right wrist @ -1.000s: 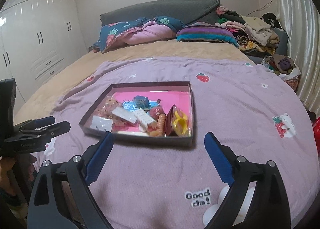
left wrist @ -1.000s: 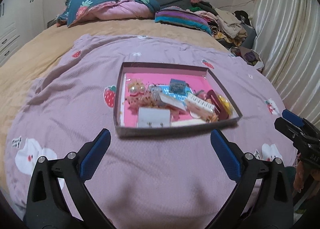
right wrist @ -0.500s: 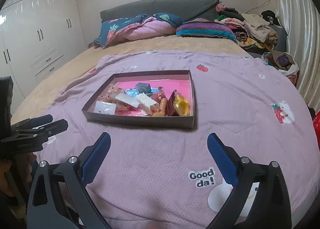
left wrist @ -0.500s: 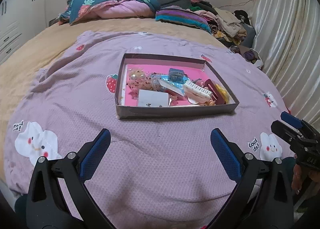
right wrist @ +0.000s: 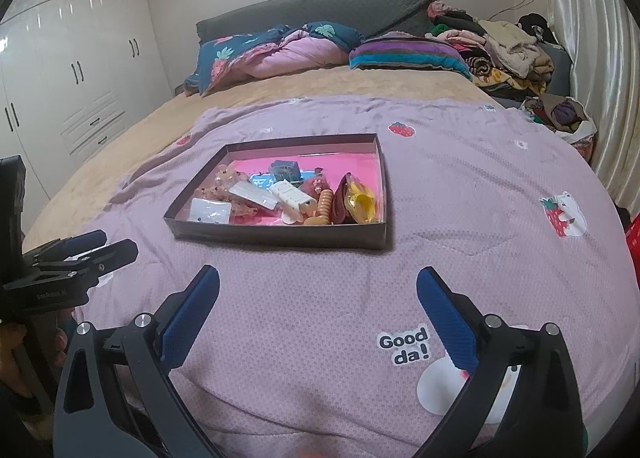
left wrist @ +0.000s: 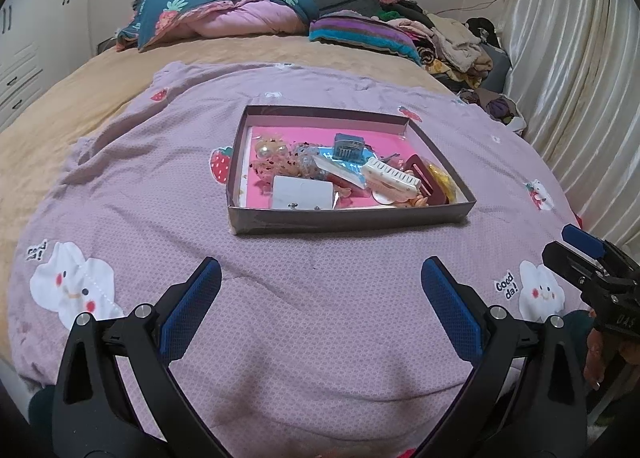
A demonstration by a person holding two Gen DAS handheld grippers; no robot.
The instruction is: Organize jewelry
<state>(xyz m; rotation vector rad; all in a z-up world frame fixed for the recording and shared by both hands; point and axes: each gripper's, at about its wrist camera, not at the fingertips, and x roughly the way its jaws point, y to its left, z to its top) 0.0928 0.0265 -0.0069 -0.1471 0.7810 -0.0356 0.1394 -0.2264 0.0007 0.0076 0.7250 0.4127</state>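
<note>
Both the left gripper and the right gripper hover with blue-padded jaws spread wide and empty above the lilac cartoon-print blanket, while the shallow dark cardboard tray of jumbled jewelry sits ahead, well apart from them.

Shallow dark cardboard tray: near wall hides front edge of white rectangular card; small pieces piled under white toothed hair clip too jumbled to identify. Hand holding left gripper mostly cut off at frame edge. Heap of folded clothes by curtain: individual items indistinguishable
</note>
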